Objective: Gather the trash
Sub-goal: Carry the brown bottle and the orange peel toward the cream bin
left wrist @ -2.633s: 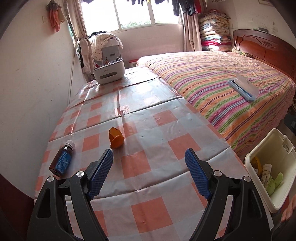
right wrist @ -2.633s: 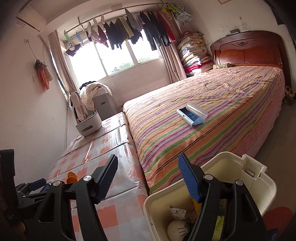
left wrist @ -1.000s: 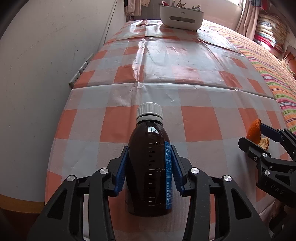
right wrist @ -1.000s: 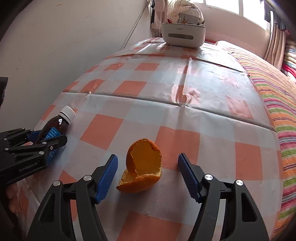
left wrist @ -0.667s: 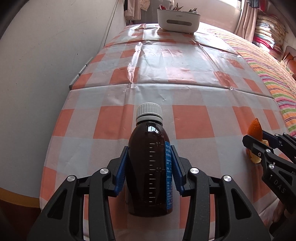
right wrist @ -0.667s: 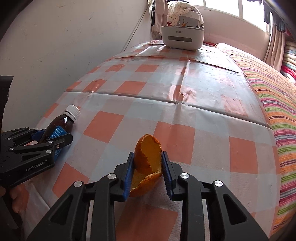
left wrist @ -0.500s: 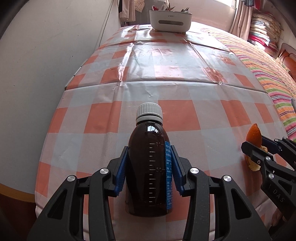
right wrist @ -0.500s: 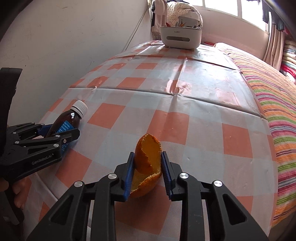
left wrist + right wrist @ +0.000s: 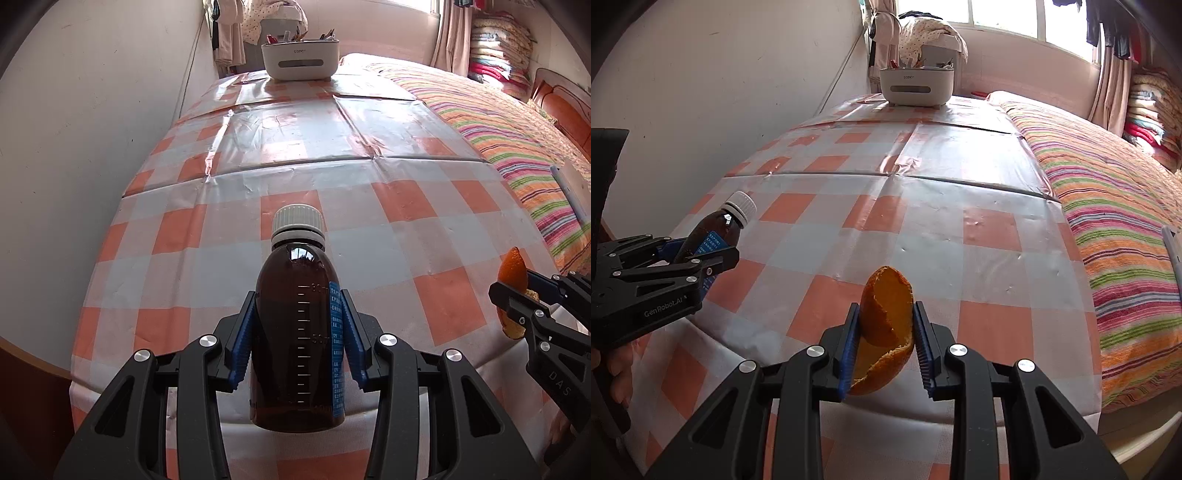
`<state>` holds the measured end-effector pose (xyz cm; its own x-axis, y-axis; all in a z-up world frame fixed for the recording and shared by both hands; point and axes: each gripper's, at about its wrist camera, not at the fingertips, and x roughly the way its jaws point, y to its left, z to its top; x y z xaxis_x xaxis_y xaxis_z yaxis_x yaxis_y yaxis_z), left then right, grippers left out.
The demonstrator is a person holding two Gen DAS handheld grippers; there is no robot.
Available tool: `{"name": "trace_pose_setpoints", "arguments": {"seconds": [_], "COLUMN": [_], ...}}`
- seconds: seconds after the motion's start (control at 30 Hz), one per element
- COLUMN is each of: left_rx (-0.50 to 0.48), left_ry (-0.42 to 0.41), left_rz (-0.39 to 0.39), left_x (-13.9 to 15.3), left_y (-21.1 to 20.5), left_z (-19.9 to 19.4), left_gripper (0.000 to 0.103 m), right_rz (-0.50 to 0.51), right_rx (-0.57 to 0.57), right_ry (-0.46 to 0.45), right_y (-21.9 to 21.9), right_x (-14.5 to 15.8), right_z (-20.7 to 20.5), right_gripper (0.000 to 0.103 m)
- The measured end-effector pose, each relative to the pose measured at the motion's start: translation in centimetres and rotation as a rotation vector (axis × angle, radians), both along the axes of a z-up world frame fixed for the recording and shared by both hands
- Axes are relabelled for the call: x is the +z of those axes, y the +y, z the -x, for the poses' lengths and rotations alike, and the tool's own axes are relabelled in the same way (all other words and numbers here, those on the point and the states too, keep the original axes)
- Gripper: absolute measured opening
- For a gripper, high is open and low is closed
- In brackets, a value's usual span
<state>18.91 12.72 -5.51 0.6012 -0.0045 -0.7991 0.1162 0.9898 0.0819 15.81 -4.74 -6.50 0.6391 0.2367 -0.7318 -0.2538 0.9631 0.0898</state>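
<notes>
Clamping the brown medicine bottle (image 9: 299, 332) in your left gripper (image 9: 298, 339), you pinch the orange peel (image 9: 884, 332) in your right gripper (image 9: 884, 350), both above the checkered tablecloth (image 9: 923, 221).

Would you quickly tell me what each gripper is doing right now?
Left gripper: shut on the brown bottle.
Right gripper: shut on the orange peel.
</notes>
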Motion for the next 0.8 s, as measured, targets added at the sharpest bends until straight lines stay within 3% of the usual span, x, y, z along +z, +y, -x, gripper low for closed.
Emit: {"name": "trace_pose_setpoints", "arguments": {"seconds": [0.4,0.8], "left_rx": [-0.076,-0.194], "left_ry": [-0.093,-0.119], "left_rz": [0.014,-0.005], "left_x": [3.3,3.9], "left_y": [-3.2,-7.9], "left_z": [5.8,9.4], "left_gripper": [0.042,0.042], "right_rz": [-0.022,-0.009], "right_rx": [-0.062,-0.114], "right_ry": [-0.081,-0.136], "right_y": [-3.1,-6.0], "right_x": [2.8,3.8], "right_z": [4.6,9.2], "right_gripper": [0.028,0.028]}}
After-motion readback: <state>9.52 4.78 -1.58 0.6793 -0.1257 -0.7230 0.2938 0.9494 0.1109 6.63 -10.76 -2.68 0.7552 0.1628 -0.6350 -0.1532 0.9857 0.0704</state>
